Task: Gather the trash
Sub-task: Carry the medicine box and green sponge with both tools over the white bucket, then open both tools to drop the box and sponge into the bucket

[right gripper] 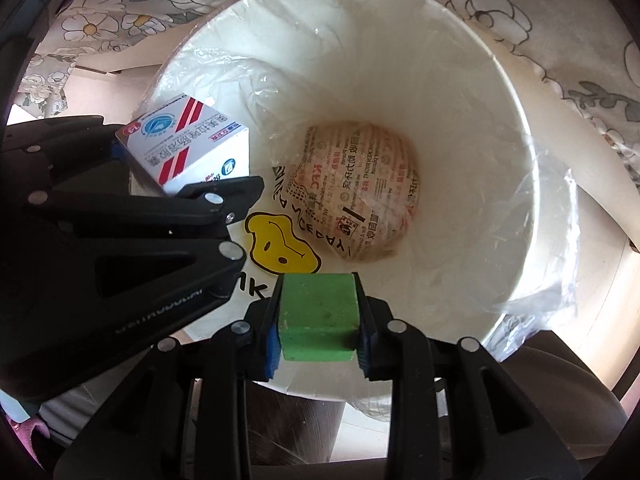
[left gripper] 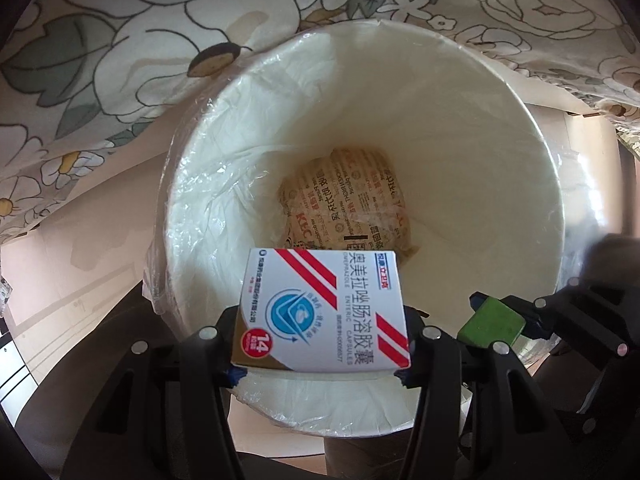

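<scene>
Both loads hang right over bin (left gripper: 532, 128) mouth. Your left gripper (left gripper: 320, 354) clamps medicine box (left gripper: 322, 308), right gripper (right gripper: 318, 320) clamps green block (right gripper: 318, 312). Crumpled wrapper (left gripper: 348, 204) straight below, on bin floor. Just let go.

A bedroom corner at home, seen from above the bin

A flower-printed bedsheet (left gripper: 120, 60) hangs beside a white wastebasket (left gripper: 540, 184) lined with a clear plastic bag (right gripper: 552, 240), a crumpled fast-food wrapper (left gripper: 348, 200) at its bottom; pale floor (left gripper: 72, 264) beneath.
</scene>
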Demonstrator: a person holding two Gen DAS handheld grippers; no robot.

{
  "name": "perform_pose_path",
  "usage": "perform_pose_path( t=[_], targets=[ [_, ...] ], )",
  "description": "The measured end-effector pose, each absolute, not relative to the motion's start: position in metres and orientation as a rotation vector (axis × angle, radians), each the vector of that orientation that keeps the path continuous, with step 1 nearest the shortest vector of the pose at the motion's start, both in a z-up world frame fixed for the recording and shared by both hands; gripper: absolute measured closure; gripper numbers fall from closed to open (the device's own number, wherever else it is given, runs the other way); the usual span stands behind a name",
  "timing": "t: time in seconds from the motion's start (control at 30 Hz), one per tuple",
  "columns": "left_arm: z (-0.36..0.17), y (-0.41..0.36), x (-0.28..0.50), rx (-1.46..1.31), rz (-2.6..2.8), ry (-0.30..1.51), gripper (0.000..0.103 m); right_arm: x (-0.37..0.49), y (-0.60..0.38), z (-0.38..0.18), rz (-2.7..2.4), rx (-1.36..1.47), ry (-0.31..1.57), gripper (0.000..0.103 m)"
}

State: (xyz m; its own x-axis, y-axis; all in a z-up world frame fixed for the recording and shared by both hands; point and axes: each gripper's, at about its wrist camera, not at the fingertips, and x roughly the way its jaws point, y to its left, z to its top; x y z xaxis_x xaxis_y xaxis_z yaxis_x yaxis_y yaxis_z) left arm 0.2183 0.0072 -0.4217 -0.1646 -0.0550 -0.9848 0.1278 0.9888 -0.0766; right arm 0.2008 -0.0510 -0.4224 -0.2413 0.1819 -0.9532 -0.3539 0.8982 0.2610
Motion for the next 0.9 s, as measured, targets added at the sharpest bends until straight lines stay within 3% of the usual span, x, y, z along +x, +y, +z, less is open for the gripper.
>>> perform_pose_path(
  t=[0.2, 0.23, 0.33, 0.9],
  targets=[
    [-0.435, 0.009, 0.220, 0.048, -0.152, 1.756, 0.045, 0.202, -0.047, -0.433, 0.500, -0.136, 1.765, 0.072],
    [-0.437, 0.009, 0.221, 0.042, -0.151, 1.764, 0.041, 0.202, -0.046, -0.435, 0.496, -0.146, 1.771, 0.069],
    [-0.440, 0.012, 0.222, 0.026, -0.145, 1.779, 0.032, 0.204, -0.047, -0.437, 0.472, -0.156, 1.775, 0.048],
    [-0.419, 0.008, 0.219, 0.064, -0.131, 1.762, 0.032, 0.205, -0.056, -0.412, 0.476, -0.128, 1.746, 0.048]
  ],
)
